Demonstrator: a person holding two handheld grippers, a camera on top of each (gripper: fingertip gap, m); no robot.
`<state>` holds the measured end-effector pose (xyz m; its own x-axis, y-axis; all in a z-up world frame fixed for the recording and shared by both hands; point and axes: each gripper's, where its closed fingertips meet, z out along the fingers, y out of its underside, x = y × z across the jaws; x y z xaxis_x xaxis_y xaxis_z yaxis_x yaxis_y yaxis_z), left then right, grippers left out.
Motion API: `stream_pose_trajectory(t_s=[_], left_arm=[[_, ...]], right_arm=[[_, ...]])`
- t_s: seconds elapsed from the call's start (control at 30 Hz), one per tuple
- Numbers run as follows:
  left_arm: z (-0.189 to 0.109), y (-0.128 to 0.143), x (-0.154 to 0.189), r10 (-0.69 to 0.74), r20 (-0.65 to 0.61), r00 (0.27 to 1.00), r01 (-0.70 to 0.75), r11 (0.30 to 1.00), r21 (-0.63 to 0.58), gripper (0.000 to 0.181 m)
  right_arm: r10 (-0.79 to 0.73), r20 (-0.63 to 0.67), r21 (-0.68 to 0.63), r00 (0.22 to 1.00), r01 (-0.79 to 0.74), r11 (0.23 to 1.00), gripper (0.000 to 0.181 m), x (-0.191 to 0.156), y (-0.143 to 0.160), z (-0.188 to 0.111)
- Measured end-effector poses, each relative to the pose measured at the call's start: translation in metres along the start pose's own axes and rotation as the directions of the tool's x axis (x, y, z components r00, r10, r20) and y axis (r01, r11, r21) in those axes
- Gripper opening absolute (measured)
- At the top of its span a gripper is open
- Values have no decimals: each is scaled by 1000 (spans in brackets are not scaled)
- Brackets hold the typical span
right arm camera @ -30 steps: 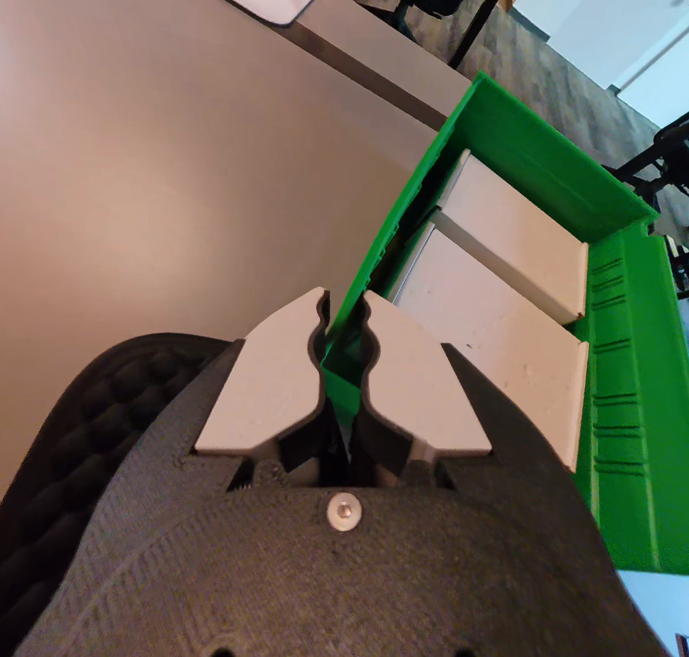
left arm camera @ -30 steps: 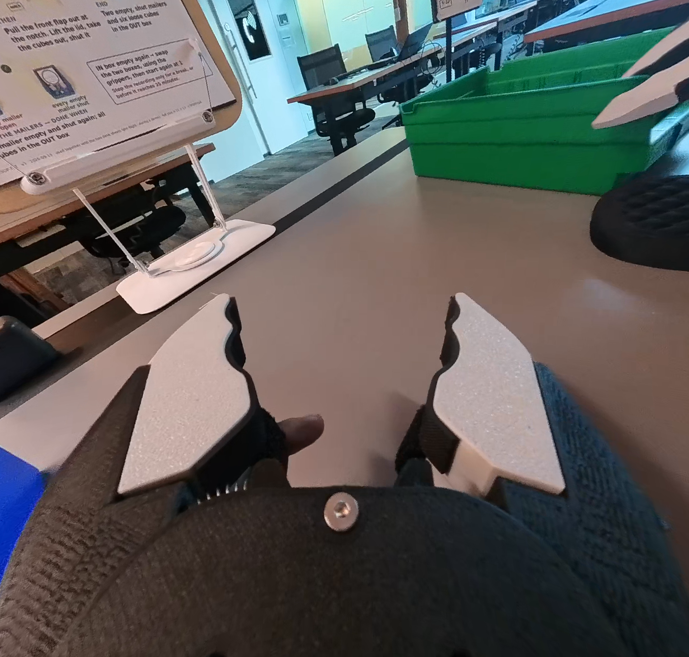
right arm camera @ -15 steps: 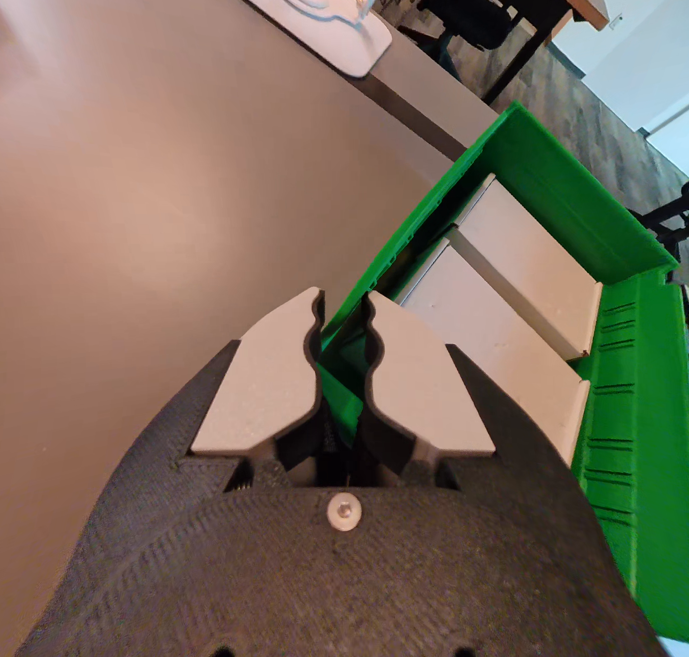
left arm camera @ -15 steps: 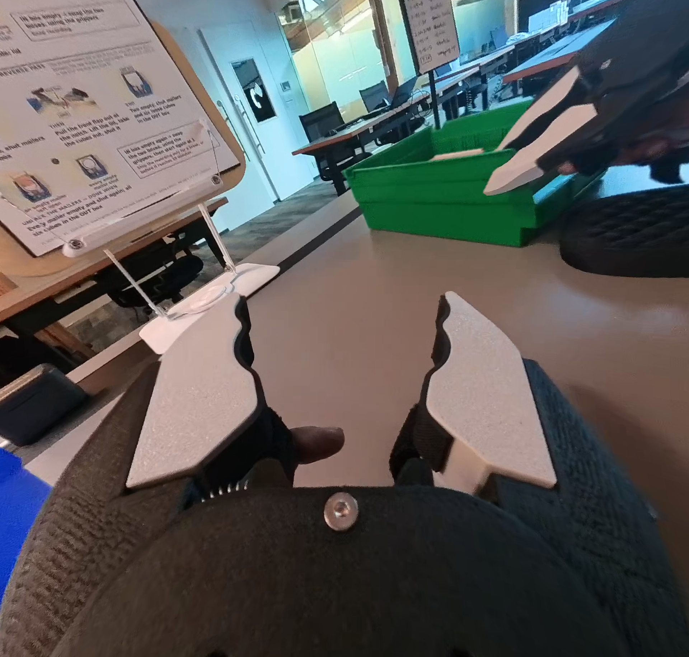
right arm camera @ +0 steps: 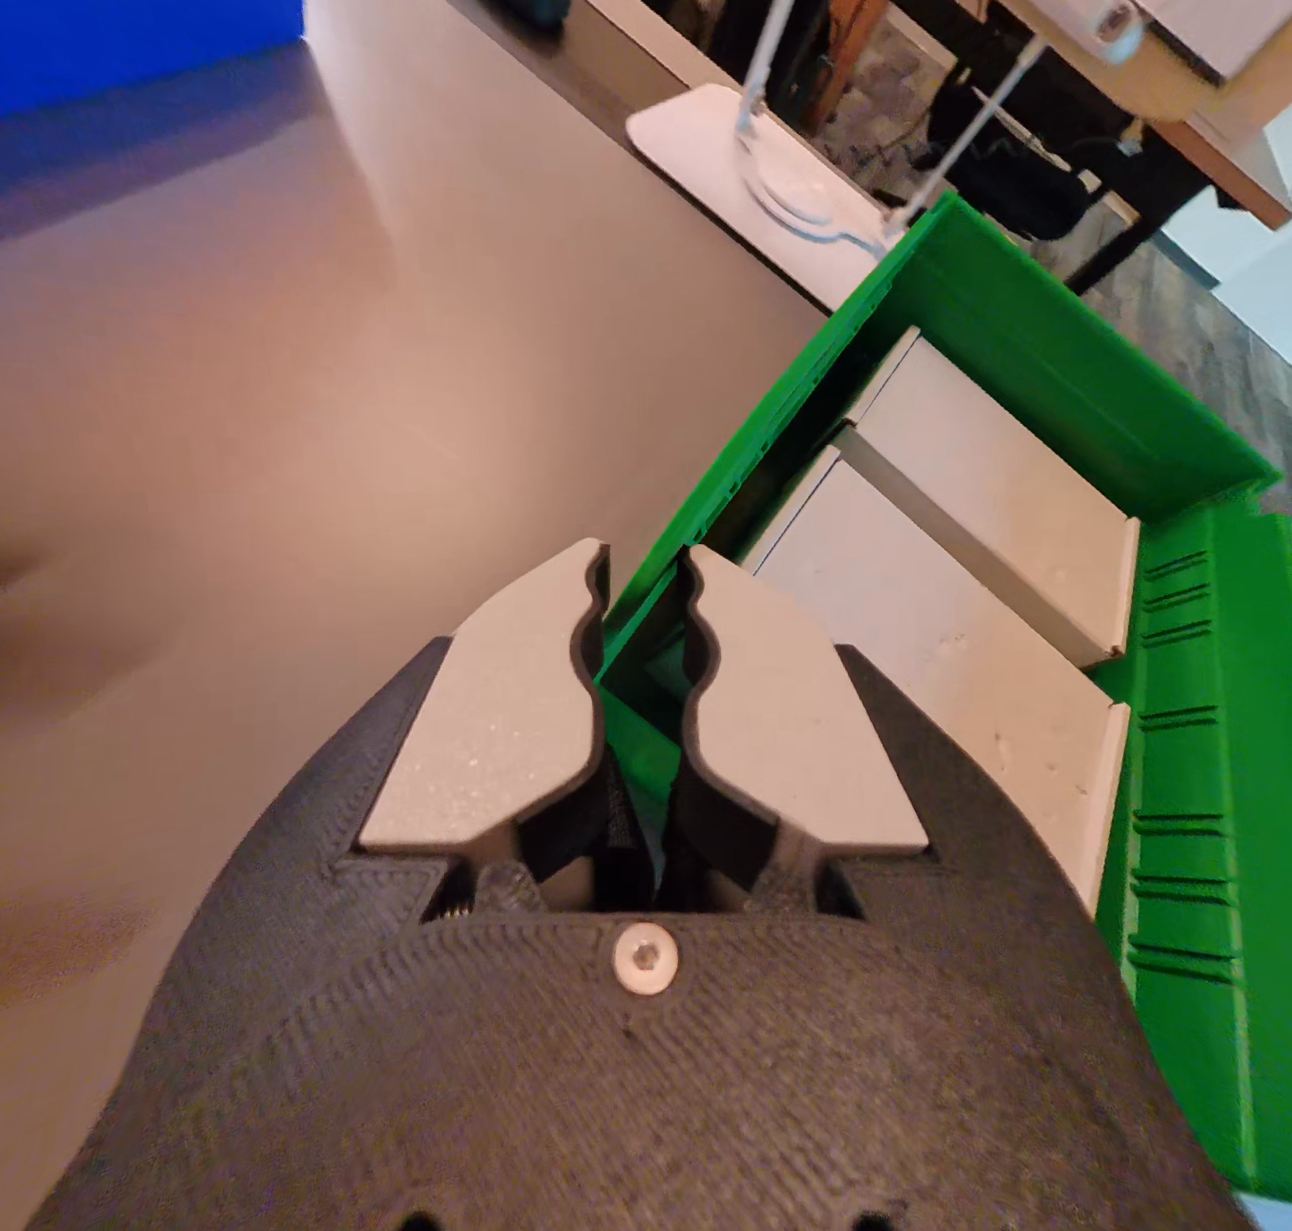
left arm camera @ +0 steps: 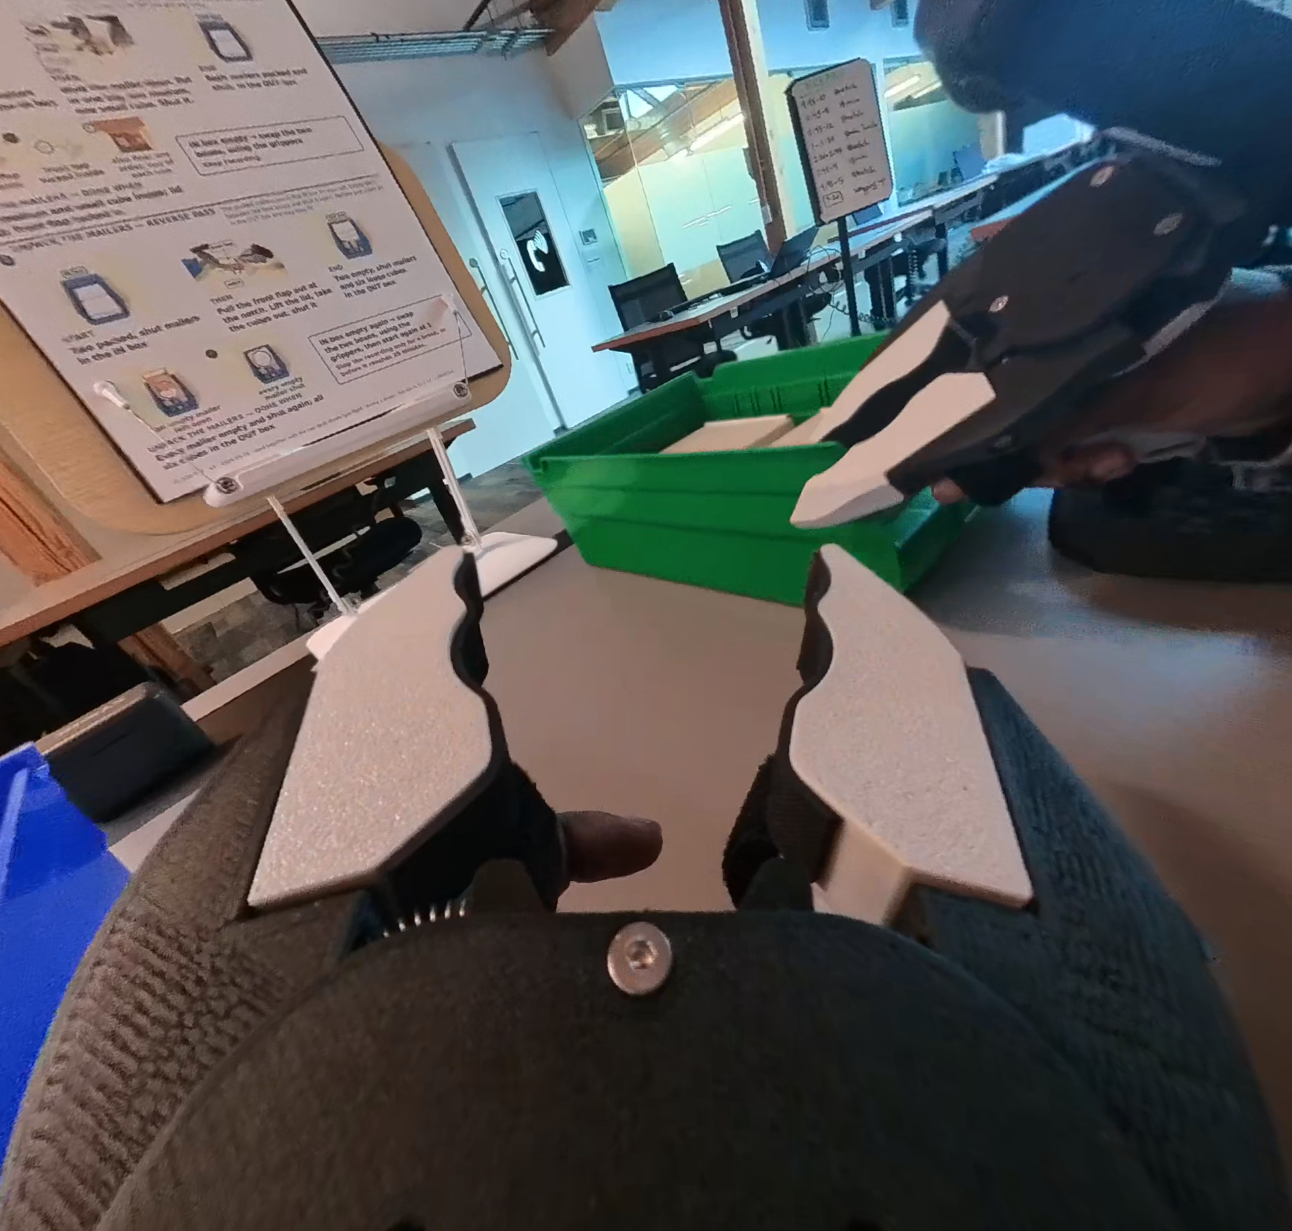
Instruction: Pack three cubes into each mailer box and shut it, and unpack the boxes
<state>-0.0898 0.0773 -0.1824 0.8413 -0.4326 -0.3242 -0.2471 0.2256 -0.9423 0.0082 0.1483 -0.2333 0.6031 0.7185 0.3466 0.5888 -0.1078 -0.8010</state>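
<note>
Two white shut mailer boxes [right arm camera: 979, 498] [right arm camera: 909, 680] lie side by side in a green bin [right arm camera: 1090, 359]. My right gripper [right arm camera: 643, 554] is shut on the bin's near corner wall, with one finger outside and one inside. The left wrist view shows the same: the right gripper [left arm camera: 839, 470] pinches the rim of the green bin [left arm camera: 685, 526], and the mailers [left arm camera: 727, 432] just show above it. My left gripper [left arm camera: 643, 561] is open and empty, low over the table, pointing towards the bin. No cubes are in view.
An instruction board [left arm camera: 210, 219] stands on a white base [right arm camera: 734, 163] at the table's far edge, close to the bin's far corner. A blue bin [right arm camera: 140, 9] is at the left, with a dark box [left arm camera: 119, 743] beside it. A black pad [left arm camera: 1153, 540] lies to the right.
My right gripper, still shut on the green bin, has moved it left across the table towards the stand's base. My left gripper stays open and has tilted upward.
</note>
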Motion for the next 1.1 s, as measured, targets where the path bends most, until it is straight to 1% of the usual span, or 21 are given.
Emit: stream_pose_trajectory(t_s=[0.23, 0.33, 0.57, 0.67, 0.73, 0.8, 0.83, 0.87, 0.93, 0.97, 1.0, 1.07, 1.1], left_arm=[[-9, -14, -27, -75, 131, 989, 64, 994, 90, 84], [-13, -17, -35, -106, 162, 981, 88, 990, 113, 82], [-20, -24, -46, -109, 225, 968, 74, 985, 155, 79], [-21, -23, -51, -143, 240, 960, 106, 981, 162, 79], [-22, -22, -53, -171, 244, 955, 131, 977, 169, 79], [-21, -21, -50, -188, 218, 958, 153, 974, 170, 80], [-19, -18, -47, -186, 202, 962, 157, 976, 153, 80], [-15, -13, -42, -171, 190, 967, 150, 982, 119, 81], [-6, 0, -30, -121, 166, 979, 120, 993, 17, 81], [-1, 7, -25, -92, 162, 983, 100, 994, -40, 80], [3, 13, -25, -58, 184, 981, 76, 993, -94, 76], [10, 26, -24, -34, 194, 980, 70, 981, -181, 73], [13, 33, -25, -36, 201, 979, 83, 970, -228, 68]], right_arm=[[-130, 111, 48, 985, 126, 991, 23, -54, -35, 20], [-156, 160, 64, 975, 148, 987, 25, -75, -48, 28], [-193, 217, 104, 957, 174, 979, 26, -107, -72, 44], [-196, 295, 137, 935, 162, 977, 30, -116, -75, 41], [-174, 356, 173, 918, 118, 978, 33, -113, -78, 27], [-139, 402, 214, 905, 55, 975, 35, -99, -80, 5], [-128, 426, 257, 896, 16, 966, 37, -90, -82, -8], [-92, 413, 294, 906, -37, 955, 37, -72, -82, -18], [-12, 336, 377, 942, -122, 918, 37, -26, -76, -31], [48, 282, 427, 958, -170, 888, 36, 0, -71, -36], [123, 241, 476, 963, -228, 849, 35, 24, -63, -40], [274, 219, 562, 937, -350, 749, 37, 62, -46, -49], [325, 232, 591, 917, -398, 702, 50, 74, -44, -55]])
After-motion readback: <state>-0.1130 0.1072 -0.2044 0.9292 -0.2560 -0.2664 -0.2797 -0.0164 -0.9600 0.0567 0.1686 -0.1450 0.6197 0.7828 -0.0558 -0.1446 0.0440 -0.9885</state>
